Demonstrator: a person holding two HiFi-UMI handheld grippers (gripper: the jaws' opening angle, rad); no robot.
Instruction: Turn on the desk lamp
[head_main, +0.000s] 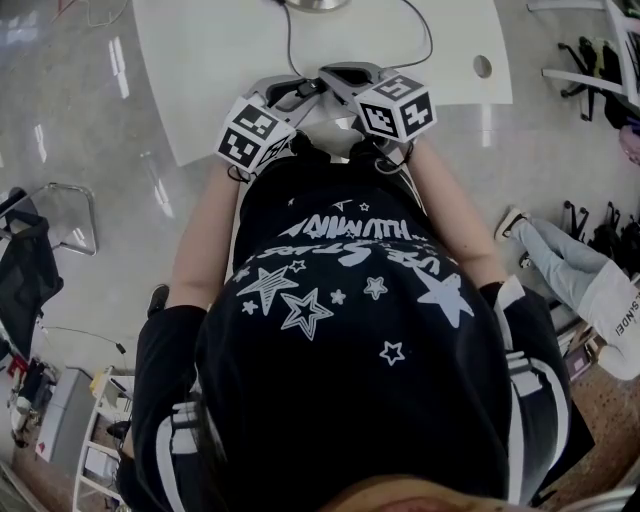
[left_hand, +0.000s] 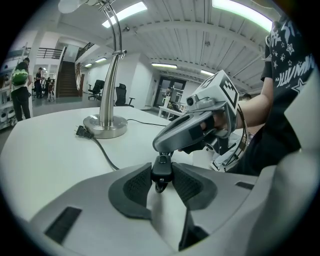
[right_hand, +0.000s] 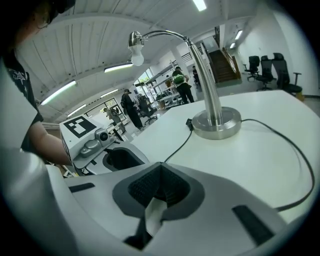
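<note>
- White table (head_main: 230, 60) fills the top of the head view. At its near edge the left gripper (head_main: 287, 92) and the right gripper (head_main: 348, 76) come together tip to tip, just in front of the person's black shirt with white stars (head_main: 340, 300).
- From the desk lamp, this view gives only the rim of the round base (head_main: 318, 3) at the upper border, well apart from both grippers, with two thin loops of cord (head_main: 290, 45) running from it toward them.
- Only the left gripper view shows what is held. Its two dark pads are clenched on a small black switch (left_hand: 161, 170) that sits on the cord, low over the table.
- The same view shows the grey nose of the right gripper coming down from the right and touching the top of this switch.
- Further left in that view stands the lamp's metal stem (left_hand: 111, 75) on its base, with a black plug (left_hand: 81, 131) lying against the base.
- Seen in its own view, the right gripper has its pads closed together at the tips. The switch is hidden behind them.
- Only this view shows the curved neck and the white bulb (right_hand: 136, 57).
</note>
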